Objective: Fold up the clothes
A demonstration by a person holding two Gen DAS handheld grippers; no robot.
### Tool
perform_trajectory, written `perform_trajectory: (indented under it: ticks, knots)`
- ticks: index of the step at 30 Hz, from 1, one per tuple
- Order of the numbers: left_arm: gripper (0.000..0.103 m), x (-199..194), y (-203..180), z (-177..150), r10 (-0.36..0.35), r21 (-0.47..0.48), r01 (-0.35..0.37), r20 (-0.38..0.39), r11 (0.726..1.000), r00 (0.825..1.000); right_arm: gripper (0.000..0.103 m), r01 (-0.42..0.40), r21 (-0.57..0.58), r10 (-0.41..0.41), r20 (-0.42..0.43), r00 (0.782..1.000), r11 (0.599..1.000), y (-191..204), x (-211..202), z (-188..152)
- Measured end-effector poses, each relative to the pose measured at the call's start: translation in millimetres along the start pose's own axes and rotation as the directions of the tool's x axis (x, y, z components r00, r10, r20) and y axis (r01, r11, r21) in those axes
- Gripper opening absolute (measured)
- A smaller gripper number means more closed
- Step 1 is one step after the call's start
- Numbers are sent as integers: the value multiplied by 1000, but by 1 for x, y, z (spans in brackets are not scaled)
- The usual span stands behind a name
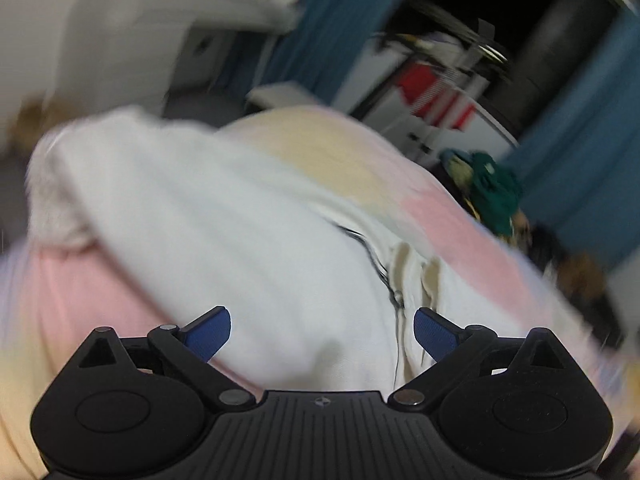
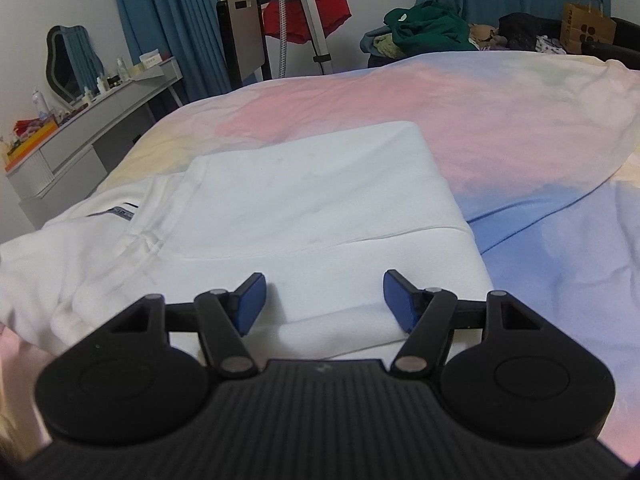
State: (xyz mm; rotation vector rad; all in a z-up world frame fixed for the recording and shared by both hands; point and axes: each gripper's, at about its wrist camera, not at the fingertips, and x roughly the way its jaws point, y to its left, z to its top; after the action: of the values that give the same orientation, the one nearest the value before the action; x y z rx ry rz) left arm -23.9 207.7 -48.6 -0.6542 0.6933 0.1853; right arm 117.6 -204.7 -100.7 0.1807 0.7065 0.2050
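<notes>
Right gripper [image 2: 323, 300] hovers with its 2 blue pads [image 2: 250, 300] spread wide, gripping nothing, low over the near edge of the white garment [image 2: 312, 196]. Its folded part lies straight ahead, a loose part off to the left, all on the pastel bedspread [image 2: 500, 128]. Left gripper [image 1: 322, 334] is open and empty too, above the same garment [image 1: 224, 224] in a blurred, tilted view.

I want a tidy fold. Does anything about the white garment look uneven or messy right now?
Yes. The white garment is folded flat on its right side, but its left part lies bunched and wrinkled on the bedspread, still unfolded.
</notes>
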Motion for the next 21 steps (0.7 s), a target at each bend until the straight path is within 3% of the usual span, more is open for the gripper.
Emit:
perform_trajectory:
  ticks: [2, 7, 9, 13, 16, 19, 21]
  knots:
    - [99, 0, 19, 15, -5, -106, 3, -23, 994, 1000, 67, 5, -6, -5, -1, 1000, 1000, 2, 1, 0]
    - [99, 15, 67, 31, 47, -252, -68, -87, 965, 995, 67, 10, -2, -10, 1, 1000, 1000, 1, -2, -1]
    - [99, 26, 91, 35, 10, -356, -47, -105, 933, 994, 67, 15, 4, -15, 3, 1000, 1000, 1, -3, -2]
    - [97, 44, 132, 50, -59, -539, 7, -80, 842, 995, 67, 20, 16, -20, 5, 1000, 1000, 1, -6, -1]
    - [93, 54, 148, 65, -43, -578, 20, -26, 816, 999, 67, 28, 13, -28, 7, 1000, 1000, 3, -7, -1]
    - [86, 65, 156, 76, -16, -579, 25, 21, 815, 1000, 67, 21, -1, -21, 33, 999, 1000, 5, -13, 1]
    - [72, 69, 162, 81, 27, -583, 9, 54, 813, 998, 67, -6, -20, 7, 52, 999, 1000, 9, -16, 3]
